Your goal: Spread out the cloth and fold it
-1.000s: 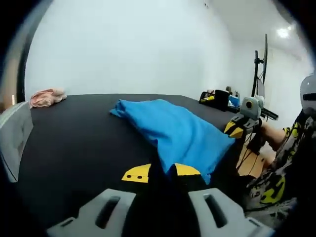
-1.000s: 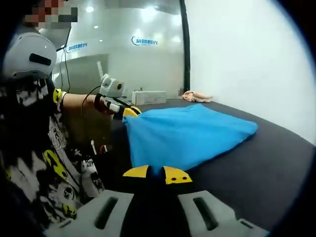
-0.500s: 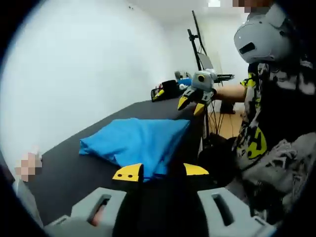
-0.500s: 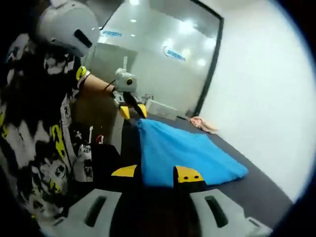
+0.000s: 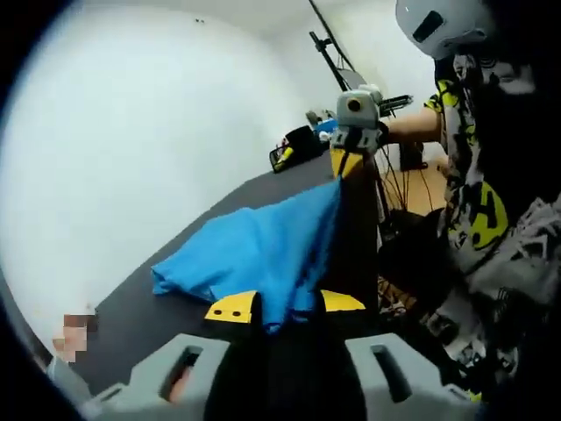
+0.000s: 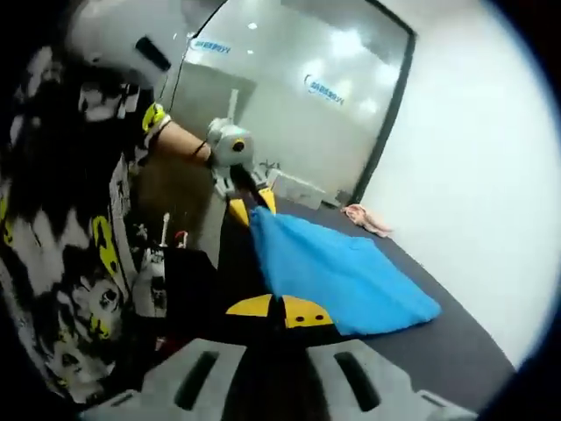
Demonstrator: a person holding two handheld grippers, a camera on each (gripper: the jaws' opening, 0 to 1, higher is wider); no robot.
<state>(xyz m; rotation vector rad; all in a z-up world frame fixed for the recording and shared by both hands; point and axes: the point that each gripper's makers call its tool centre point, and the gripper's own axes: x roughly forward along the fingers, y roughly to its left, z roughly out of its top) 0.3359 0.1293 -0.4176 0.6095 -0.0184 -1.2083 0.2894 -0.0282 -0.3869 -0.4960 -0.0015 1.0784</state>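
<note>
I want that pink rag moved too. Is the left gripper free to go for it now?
Probably not: the left gripper is shut on the cloth, and the pink rag lies at the table's far end.

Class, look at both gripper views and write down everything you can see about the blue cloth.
The plain bright blue cloth, soft and matte like woven fabric, lies partly bunched on the black tabletop. Each near corner is pinched: one by the left claw, the other by the right claw. The edge between them is lifted and stretched taut, while the far end rests rumpled on the table. No print or label is visible.
</note>
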